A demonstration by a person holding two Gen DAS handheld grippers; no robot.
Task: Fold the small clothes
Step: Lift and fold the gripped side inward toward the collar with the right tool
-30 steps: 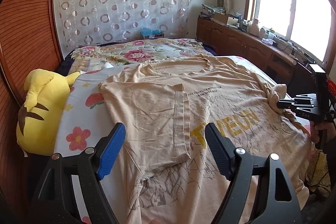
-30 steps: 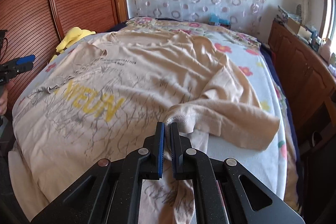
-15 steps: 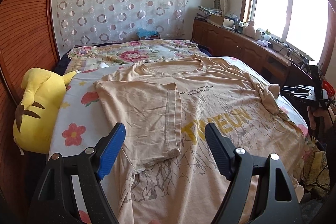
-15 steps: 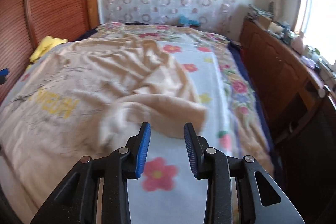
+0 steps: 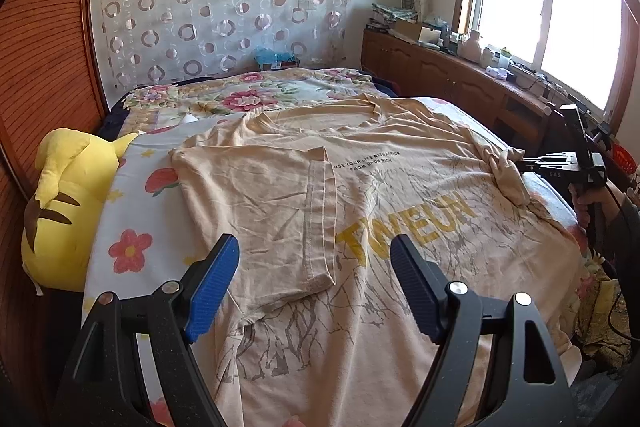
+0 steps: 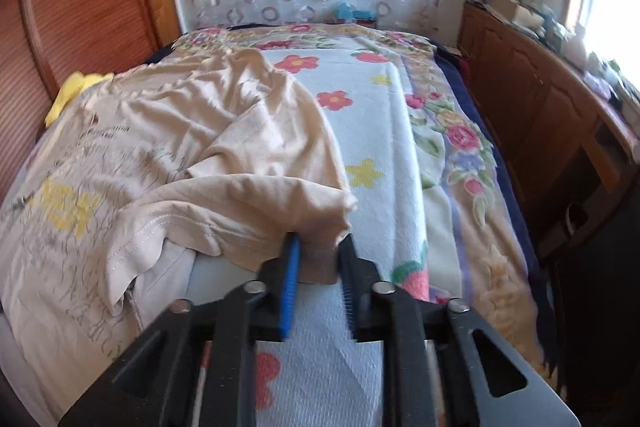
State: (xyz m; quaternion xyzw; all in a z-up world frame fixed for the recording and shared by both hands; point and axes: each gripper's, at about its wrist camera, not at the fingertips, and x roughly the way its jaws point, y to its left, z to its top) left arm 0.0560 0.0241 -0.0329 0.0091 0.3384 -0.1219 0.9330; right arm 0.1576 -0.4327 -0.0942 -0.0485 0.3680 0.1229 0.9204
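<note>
My right gripper [image 6: 318, 259] sits low over the bed with its jaws partly apart, and the bunched edge of the right sleeve [image 6: 256, 211] lies in the gap between the blue pads [image 6: 290, 283]. The frame is blurred, so I cannot tell whether the pads are pressing the cloth or only flanking it. From there the beige T-shirt [image 6: 160, 131] rumples away to my left across the floral bedsheet [image 6: 384, 131], with a strip of bare sheet on the side toward the wooden cabinet [image 6: 532, 95].

My left gripper [image 5: 316, 283] hovers above the shirt's lower part, jaws spread wide with nothing between them. Just ahead of it the left sleeve [image 5: 260, 203] lies folded inward, flat on the shirt's front, its hem beside the yellow lettering [image 5: 404, 223]. The shirt is spread chest-up across the bed. A yellow plush toy [image 5: 60, 203] rests against the wooden headboard [image 5: 44, 67] at the sheet's edge. At the far side I see the right gripper at the crumpled sleeve.
</note>
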